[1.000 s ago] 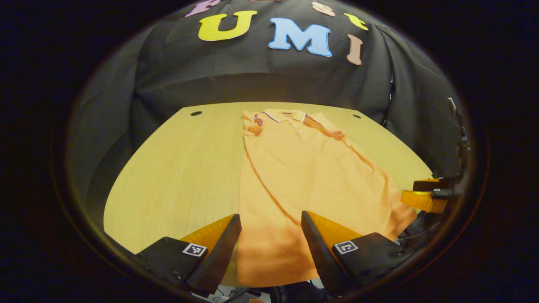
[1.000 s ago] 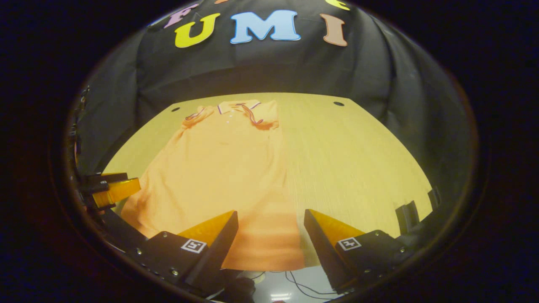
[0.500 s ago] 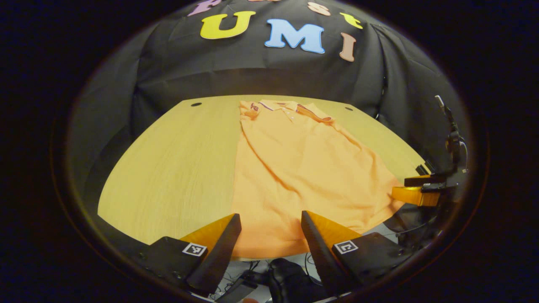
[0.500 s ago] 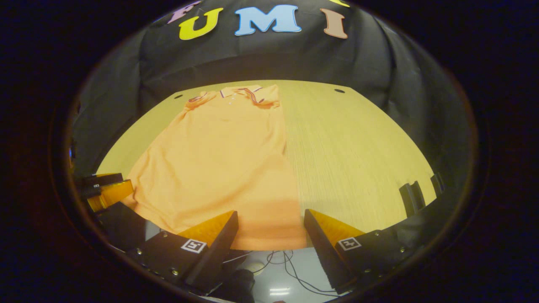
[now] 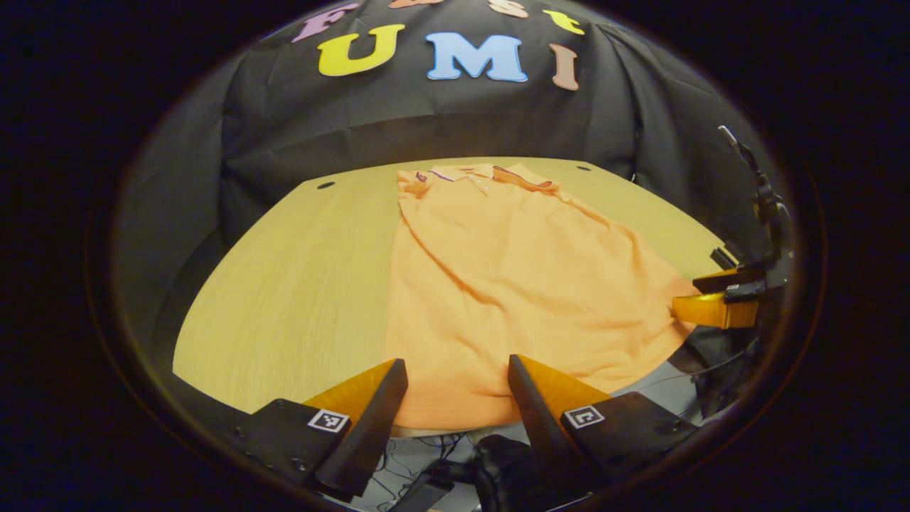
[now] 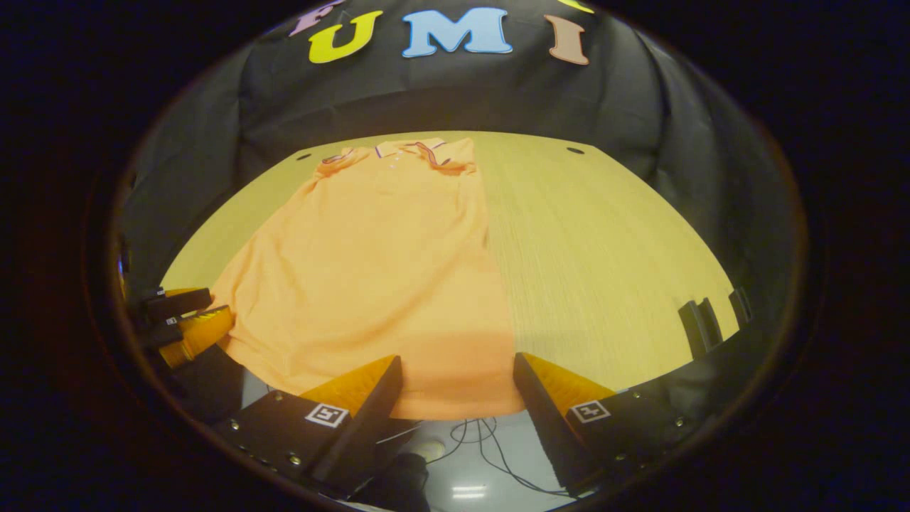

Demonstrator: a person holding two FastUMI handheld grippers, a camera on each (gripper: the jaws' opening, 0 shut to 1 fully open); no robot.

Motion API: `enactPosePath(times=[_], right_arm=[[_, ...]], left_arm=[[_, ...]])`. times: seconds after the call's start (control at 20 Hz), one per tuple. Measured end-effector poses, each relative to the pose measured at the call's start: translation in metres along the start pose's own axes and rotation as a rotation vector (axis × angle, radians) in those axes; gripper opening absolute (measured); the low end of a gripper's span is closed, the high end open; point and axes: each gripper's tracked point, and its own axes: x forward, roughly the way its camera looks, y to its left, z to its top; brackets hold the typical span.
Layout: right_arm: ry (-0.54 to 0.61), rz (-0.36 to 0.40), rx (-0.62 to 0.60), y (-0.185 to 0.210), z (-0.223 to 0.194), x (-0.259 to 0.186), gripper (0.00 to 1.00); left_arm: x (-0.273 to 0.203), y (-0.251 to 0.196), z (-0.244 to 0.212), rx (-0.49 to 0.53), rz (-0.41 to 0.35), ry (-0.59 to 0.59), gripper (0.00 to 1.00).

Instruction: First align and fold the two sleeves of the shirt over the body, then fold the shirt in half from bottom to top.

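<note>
An orange polo shirt [image 5: 512, 284] [image 6: 377, 270] lies flat on the wooden table [image 5: 298, 277] [image 6: 604, 263], collar at the far edge, both sleeves folded in over the body. Its bottom hem reaches the table's near edge. My left gripper [image 5: 455, 373] stands open just above the hem's left part, nothing between its fingers. My right gripper [image 6: 455, 370] is open over the hem's right corner, fingers apart and holding nothing. In the left gripper view the right gripper [image 5: 718, 299] shows at the far right beside the hem. The left gripper [image 6: 181, 320] appears at the left in the right gripper view.
Cables [image 6: 490, 441] and a pale floor show below the table's near edge. Two small holes [image 5: 325, 185] [image 6: 574, 151] mark the table's far corners. Dark clips [image 6: 700, 327] sit on the table's right edge. A stand with cabling [image 5: 764, 206] rises at the right.
Both grippers have drawn back toward the near edge of the table, so the hem now lies at their fingertips and the floor shows below. The shirt has not moved.
</note>
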Motion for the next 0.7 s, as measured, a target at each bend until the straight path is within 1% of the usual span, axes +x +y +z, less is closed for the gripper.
enactPosePath(times=[0.1, 0.15, 0.2, 0.25, 0.3, 0.35, 0.4, 0.45, 0.5, 0.55, 0.6, 0.65, 0.7], right_arm=[[-0.003, 0.004, -0.005, 0.004, 0.001, 0.002, 0.93], [-0.005, 0.008, -0.005, 0.007, 0.0, 0.003, 0.83], [-0.005, 0.012, -0.006, 0.009, 0.001, 0.003, 0.75], [-0.008, 0.013, -0.001, 0.011, 0.002, 0.004, 0.59], [-0.008, 0.019, 0.004, 0.014, 0.002, 0.005, 0.47], [-0.007, 0.016, 0.007, 0.016, 0.002, 0.006, 0.33], [-0.006, 0.015, 0.001, 0.017, 0.003, 0.006, 0.25], [-0.007, 0.015, -0.01, 0.017, 0.002, 0.007, 0.2], [-0.007, 0.018, -0.02, 0.018, 0.003, 0.006, 0.24], [-0.011, 0.02, -0.007, 0.019, 0.003, 0.01, 0.24], [-0.016, 0.011, 0.018, 0.02, 0.003, 0.013, 0.13], [-0.013, 0.006, 0.023, 0.017, 0.002, 0.007, 0.02], [-0.013, 0.001, 0.021, 0.018, 0.003, 0.007, 0.02]], left_arm=[[0.003, -0.001, 0.001, -0.006, 0.007, 0.002, 0.95], [0.004, -0.002, 0.001, -0.007, 0.008, 0.001, 0.87], [0.006, -0.005, 0.003, -0.008, 0.005, 0.006, 0.79], [0.007, -0.008, 0.003, 0.0, -0.004, 0.007, 0.67], [0.009, -0.01, 0.003, 0.0, -0.005, 0.009, 0.61], [0.009, -0.012, 0.004, -0.001, -0.01, 0.007, 0.39], [0.009, -0.014, 0.004, 0.002, -0.013, 0.005, 0.31], [0.009, -0.014, 0.004, 0.006, -0.011, 0.004, 0.23], [0.009, -0.014, 0.003, 0.014, -0.009, 0.005, 0.16], [0.01, -0.014, 0.002, 0.017, -0.009, 0.008, 0.15], [0.011, -0.014, 0.006, 0.012, -0.006, 0.001, 0.15], [0.011, -0.013, 0.004, 0.001, 0.0, 0.011, 0.06], [0.012, -0.012, 0.005, -0.006, 0.003, 0.014, 0.06]])
